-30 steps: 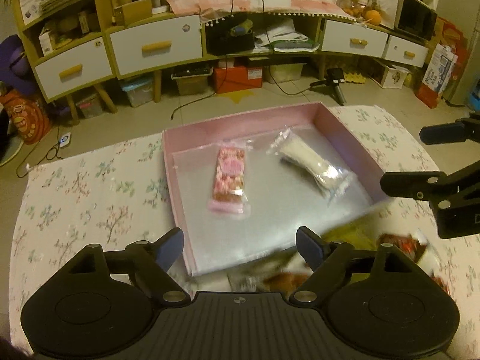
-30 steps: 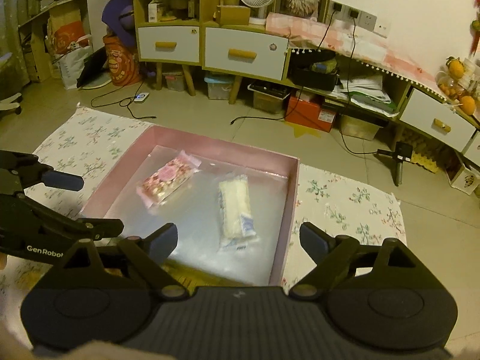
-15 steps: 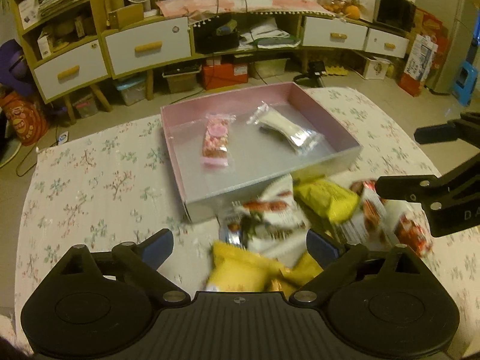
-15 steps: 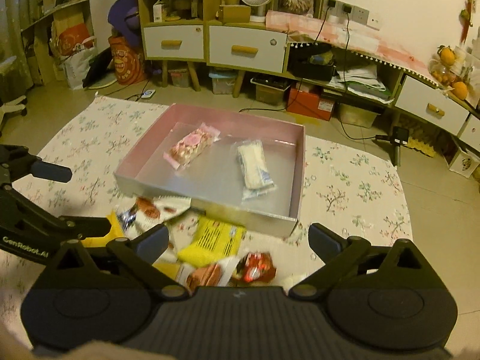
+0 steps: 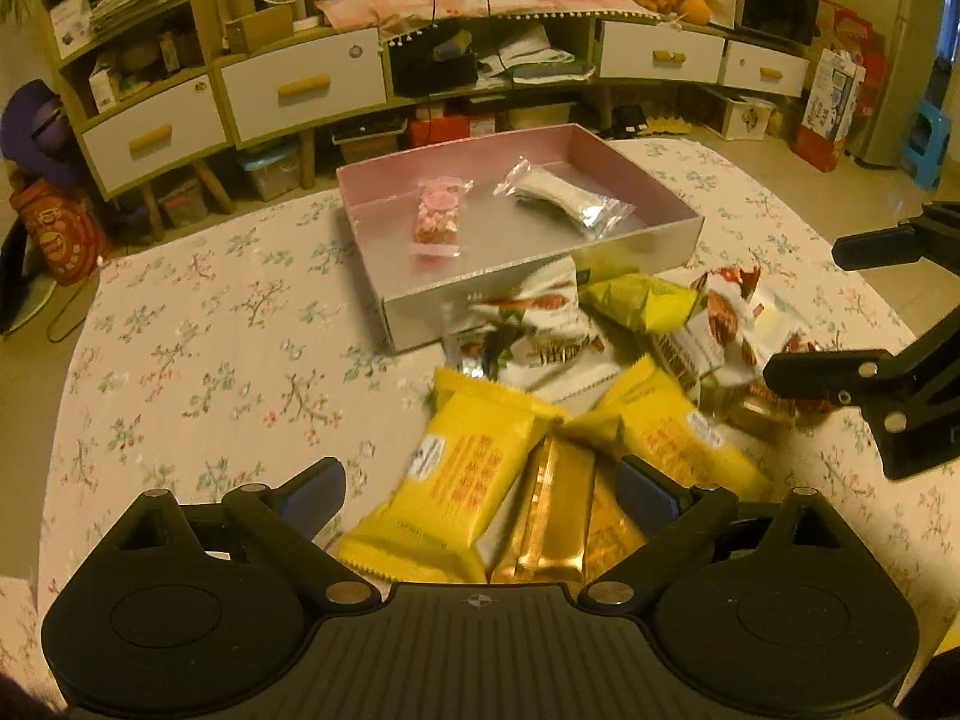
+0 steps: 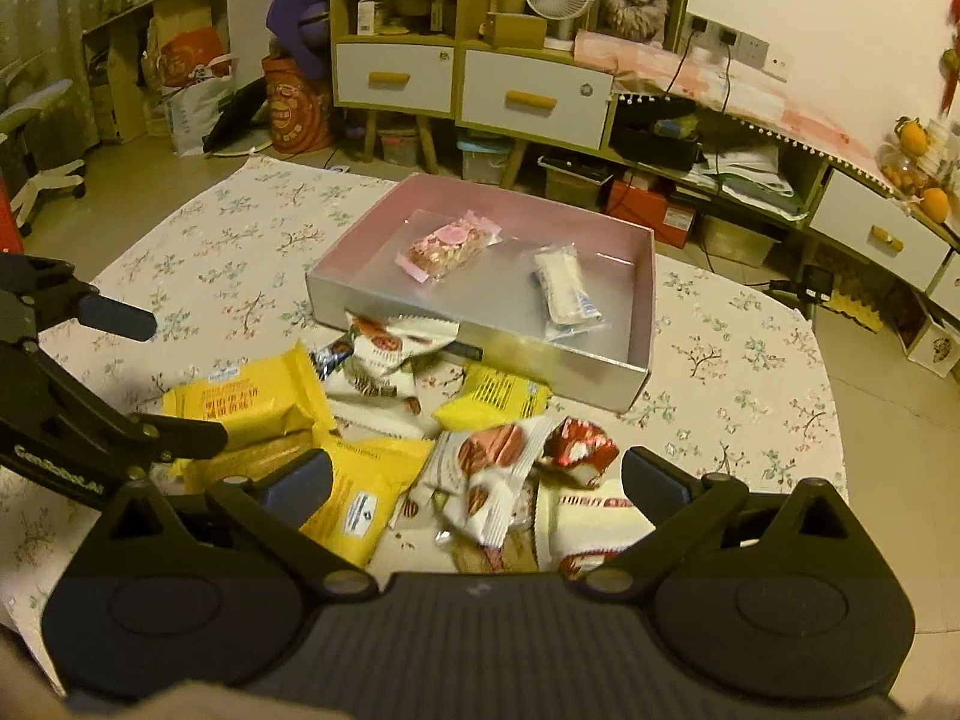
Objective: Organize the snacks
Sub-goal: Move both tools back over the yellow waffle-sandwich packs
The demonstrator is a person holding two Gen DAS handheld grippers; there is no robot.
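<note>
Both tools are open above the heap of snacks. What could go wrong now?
1. The yellow foil packets overlap a gold wrapped bar, so the left tool may pinch two at once.
2. A white crinkled packet leans against the pink cardboard box; pulling it could shift the box.

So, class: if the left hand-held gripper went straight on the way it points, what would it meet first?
Most likely the yellow snack packet lying between the open fingers of the left hand-held gripper, beside the gold wrapper; depth is hard to judge.
</note>
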